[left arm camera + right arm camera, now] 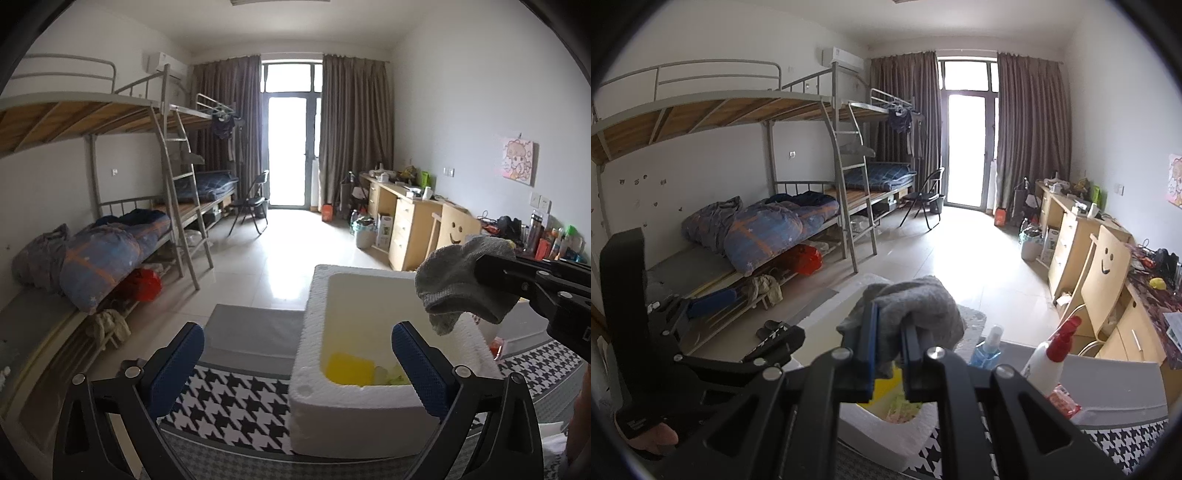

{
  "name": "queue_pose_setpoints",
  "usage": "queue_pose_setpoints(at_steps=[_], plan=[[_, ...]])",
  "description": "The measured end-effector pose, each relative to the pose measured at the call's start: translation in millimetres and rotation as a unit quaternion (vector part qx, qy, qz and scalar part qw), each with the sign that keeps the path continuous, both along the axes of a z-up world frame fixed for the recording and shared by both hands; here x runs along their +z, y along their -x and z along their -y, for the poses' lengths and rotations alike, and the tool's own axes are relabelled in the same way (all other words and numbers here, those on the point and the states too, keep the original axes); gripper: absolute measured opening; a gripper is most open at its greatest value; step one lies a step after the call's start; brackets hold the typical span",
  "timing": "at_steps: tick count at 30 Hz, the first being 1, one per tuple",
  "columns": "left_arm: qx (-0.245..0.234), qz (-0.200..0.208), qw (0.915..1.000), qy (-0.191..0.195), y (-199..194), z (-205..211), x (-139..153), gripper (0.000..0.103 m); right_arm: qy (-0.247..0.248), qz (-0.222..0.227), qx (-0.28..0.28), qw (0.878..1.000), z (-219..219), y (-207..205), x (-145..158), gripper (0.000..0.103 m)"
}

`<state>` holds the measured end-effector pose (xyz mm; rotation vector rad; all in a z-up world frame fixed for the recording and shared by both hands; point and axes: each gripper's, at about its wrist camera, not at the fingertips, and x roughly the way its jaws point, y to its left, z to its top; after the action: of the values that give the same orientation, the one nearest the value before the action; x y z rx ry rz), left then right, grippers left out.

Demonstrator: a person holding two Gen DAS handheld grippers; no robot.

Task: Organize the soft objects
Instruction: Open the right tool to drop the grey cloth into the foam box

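Note:
A white foam box (314,314) stands on a houndstooth-patterned cloth (236,402), with a yellow item (349,367) and a pale green item (391,374) at its bottom. My right gripper (890,332) is shut on a grey knitted sock (919,310) and holds it above the box (882,424). In the left wrist view the sock (458,280) hangs from the right gripper (491,273) over the box's right side. My left gripper (299,354) is open and empty, its blue pads either side of the box's near-left wall.
A white spray bottle with a red head (1052,354), a blue spray bottle (988,347) and a red packet (1063,402) stand right of the box. Bunk beds (110,240) line the left wall, wooden desks (406,221) the right. Tiled floor lies between.

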<state>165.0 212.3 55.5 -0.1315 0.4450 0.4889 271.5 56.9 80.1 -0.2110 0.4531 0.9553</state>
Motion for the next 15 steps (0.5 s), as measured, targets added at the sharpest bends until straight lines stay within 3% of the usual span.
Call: queue_pose_setpoints(at_steps=[15], plan=[[0.008,0.005,0.9999,0.01,15.2,-6.7,-4.1,0.102,0.038,-0.024,0.0,0.999,-23.4,-16.0,-17.2,0.014]])
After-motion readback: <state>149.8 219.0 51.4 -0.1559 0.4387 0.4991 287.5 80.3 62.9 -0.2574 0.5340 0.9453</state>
